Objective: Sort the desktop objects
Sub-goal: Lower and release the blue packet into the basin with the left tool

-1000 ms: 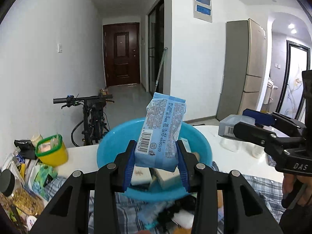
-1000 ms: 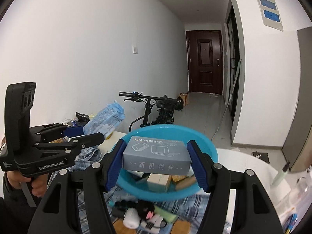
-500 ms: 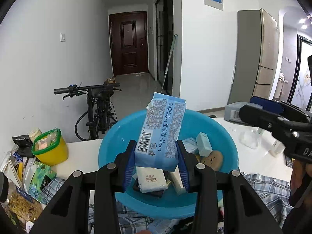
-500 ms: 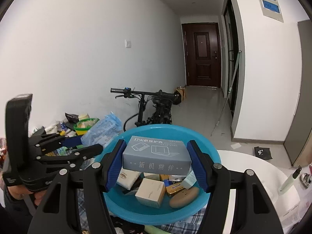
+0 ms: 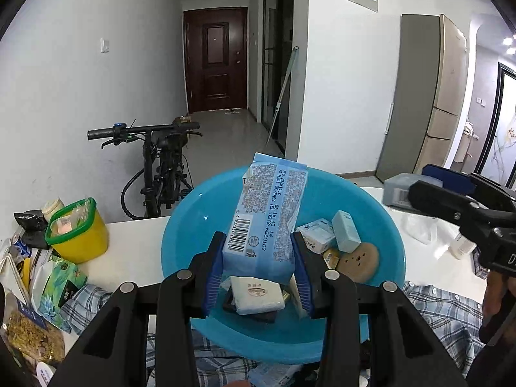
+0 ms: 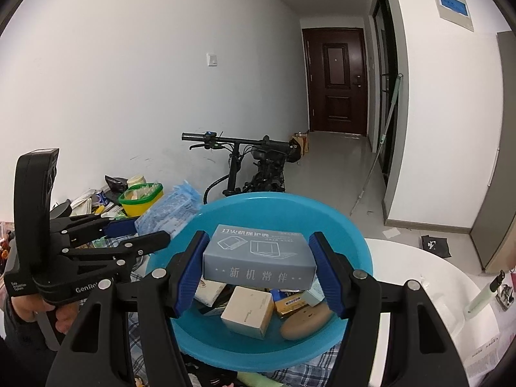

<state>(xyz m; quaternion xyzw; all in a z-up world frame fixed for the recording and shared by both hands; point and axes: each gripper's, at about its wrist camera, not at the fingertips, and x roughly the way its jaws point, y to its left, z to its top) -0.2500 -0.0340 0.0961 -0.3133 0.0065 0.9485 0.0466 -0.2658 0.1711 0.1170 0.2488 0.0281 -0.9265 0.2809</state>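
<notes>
My left gripper (image 5: 259, 264) is shut on a light blue tissue pack (image 5: 267, 216) and holds it upright over the blue basin (image 5: 193, 225). My right gripper (image 6: 259, 264) is shut on a grey box with Chinese print (image 6: 258, 256) and holds it over the same basin (image 6: 354, 242). The basin holds several small boxes, a white soap-like packet (image 5: 256, 293) and a round tan disc (image 5: 359, 258). The right gripper with its grey box (image 5: 398, 190) shows at the right of the left wrist view. The left gripper with its pack (image 6: 167, 209) shows at the left of the right wrist view.
The basin sits on a plaid cloth (image 5: 445, 309) on a white table (image 5: 135, 245). A yellow tub with a green rim (image 5: 75, 229) and snack packets (image 5: 54, 287) lie at the left. A bicycle (image 5: 158, 164) stands behind the table. A lighter (image 6: 483, 293) lies at the right.
Both grippers have moved forward and tilted down over the basin, so its contents show more fully. Both holds are unchanged.
</notes>
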